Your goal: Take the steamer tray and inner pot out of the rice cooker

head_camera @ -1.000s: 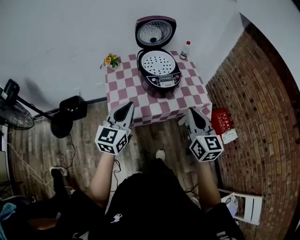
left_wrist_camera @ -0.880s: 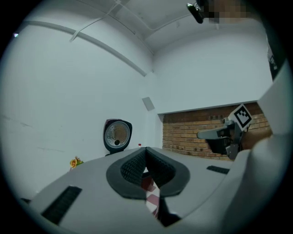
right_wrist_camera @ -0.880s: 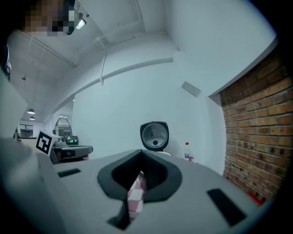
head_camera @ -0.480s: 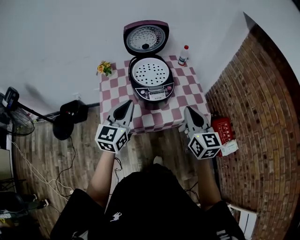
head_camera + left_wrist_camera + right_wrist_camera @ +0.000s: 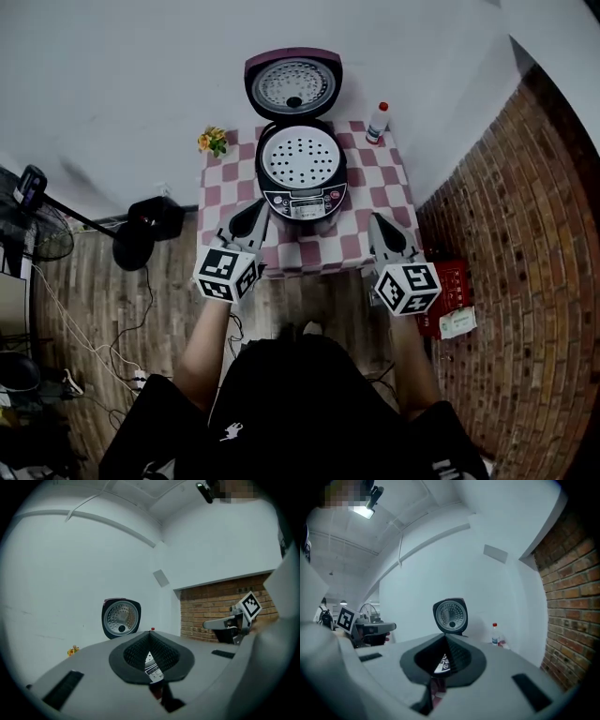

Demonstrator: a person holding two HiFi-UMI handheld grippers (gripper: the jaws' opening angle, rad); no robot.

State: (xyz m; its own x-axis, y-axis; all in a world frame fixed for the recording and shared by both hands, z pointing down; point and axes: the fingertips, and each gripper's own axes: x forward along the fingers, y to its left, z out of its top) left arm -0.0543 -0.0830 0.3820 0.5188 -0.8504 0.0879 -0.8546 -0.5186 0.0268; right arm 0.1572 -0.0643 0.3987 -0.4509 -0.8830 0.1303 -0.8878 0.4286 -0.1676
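Observation:
A purple rice cooker [image 5: 302, 192] stands on the checked table [image 5: 377, 202] with its lid [image 5: 293, 84] raised. The white perforated steamer tray [image 5: 298, 157] sits in its mouth and hides the inner pot beneath. My left gripper [image 5: 254, 216] is shut and empty, at the table's front edge just left of the cooker. My right gripper [image 5: 380, 228] is shut and empty too, over the front edge to the cooker's right. Neither touches the cooker. The left gripper view shows the lid [image 5: 121, 617] past the shut jaws; the right gripper view also shows the lid [image 5: 450, 615].
A small bottle with a red cap [image 5: 377, 122] stands at the table's back right, and a little flower posy [image 5: 214, 141] at its back left. A brick wall [image 5: 525, 234] runs along the right. A fan stand [image 5: 136, 239] and cables lie left; a red box [image 5: 448, 286] lies right.
The table and cooker have come nearer. Both grippers, shut throughout, have moved forward from over the floor to the table's front edge, one on each side of the cooker.

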